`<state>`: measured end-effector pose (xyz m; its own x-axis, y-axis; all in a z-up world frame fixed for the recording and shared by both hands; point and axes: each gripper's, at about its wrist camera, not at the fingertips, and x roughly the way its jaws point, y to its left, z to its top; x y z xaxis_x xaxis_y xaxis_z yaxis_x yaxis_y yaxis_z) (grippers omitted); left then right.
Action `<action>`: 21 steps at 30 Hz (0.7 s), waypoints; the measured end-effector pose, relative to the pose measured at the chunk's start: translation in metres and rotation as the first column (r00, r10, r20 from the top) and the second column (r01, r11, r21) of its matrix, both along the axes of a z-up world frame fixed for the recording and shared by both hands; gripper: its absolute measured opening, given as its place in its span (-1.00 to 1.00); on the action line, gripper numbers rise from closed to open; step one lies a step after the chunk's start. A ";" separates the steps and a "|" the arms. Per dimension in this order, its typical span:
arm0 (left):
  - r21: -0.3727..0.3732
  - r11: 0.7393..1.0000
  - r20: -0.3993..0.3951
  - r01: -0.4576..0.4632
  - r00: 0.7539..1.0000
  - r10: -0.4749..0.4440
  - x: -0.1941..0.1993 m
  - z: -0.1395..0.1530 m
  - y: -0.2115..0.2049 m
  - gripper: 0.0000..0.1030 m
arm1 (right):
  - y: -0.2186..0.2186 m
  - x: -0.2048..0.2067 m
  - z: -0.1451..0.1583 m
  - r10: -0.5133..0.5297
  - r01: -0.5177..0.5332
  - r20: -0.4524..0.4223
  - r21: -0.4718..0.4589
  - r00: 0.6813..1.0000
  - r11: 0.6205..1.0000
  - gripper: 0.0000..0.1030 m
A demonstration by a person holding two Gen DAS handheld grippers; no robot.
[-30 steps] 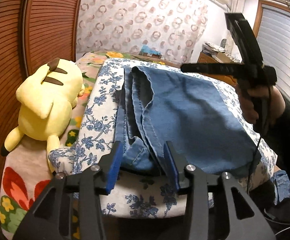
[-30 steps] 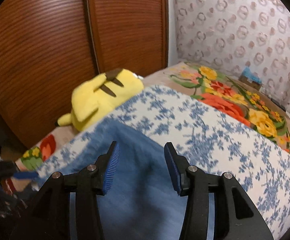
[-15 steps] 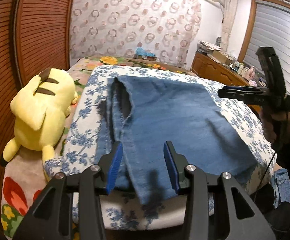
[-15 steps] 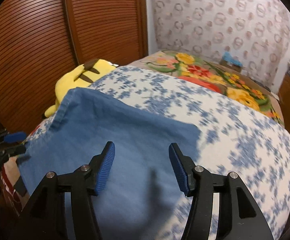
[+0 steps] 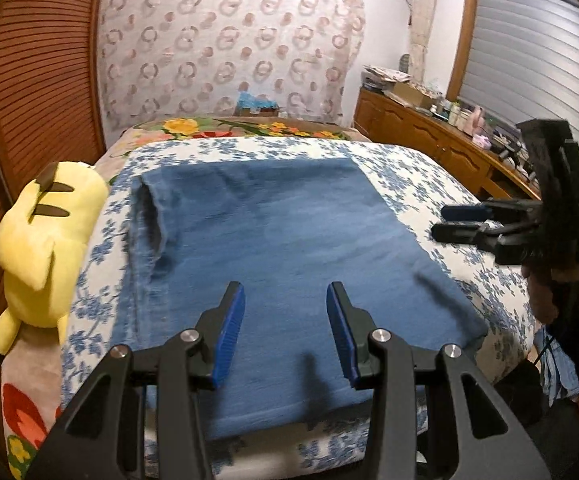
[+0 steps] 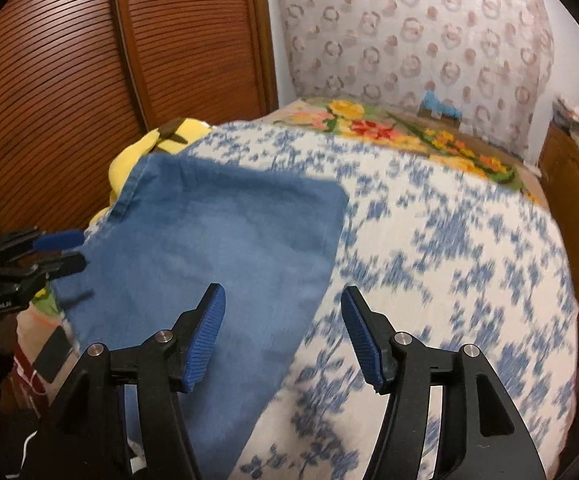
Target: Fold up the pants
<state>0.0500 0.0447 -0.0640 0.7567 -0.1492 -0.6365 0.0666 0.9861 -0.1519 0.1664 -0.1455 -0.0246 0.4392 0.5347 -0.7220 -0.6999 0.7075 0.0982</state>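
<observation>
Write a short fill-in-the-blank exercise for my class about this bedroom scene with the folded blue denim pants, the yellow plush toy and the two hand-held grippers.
1. The folded blue denim pants lie on a white quilt printed with ____ flowers.
2. The yellow plush toy lies between the quilt and the brown slatted ____.
3. Neither the left gripper nor the right gripper holds the pants; both stand ____.

Missing words: blue; door; open
</observation>
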 end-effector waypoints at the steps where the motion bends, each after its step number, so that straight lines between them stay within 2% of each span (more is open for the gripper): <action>1: 0.003 1.000 -0.006 0.009 1.000 -0.009 0.002 -0.002 -0.004 -0.20 | 0.000 -0.001 -0.004 0.000 0.000 -0.007 0.000 1.000 1.000 0.20; 7: 0.013 0.999 -0.035 0.030 0.999 -0.029 0.007 -0.010 -0.013 -0.20 | 0.004 0.005 -0.033 -0.012 0.012 -0.062 -0.002 0.998 1.000 0.20; 18: 0.003 1.000 -0.055 0.017 0.998 -0.017 0.007 -0.020 -0.011 -0.20 | 0.019 0.060 -0.048 -0.077 0.081 -0.141 0.023 0.987 0.996 0.20; 21: -0.001 1.000 -0.053 0.016 0.998 -0.016 0.006 -0.020 -0.010 -0.20 | 0.023 0.064 -0.048 -0.074 0.078 -0.134 0.019 0.988 0.997 0.18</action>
<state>0.0561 0.0342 -0.0838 0.7194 -0.1611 -0.6757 0.0743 0.9850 -0.1558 0.2304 -0.1223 -0.0722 0.3802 0.5215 -0.7638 -0.6236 0.7545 0.2047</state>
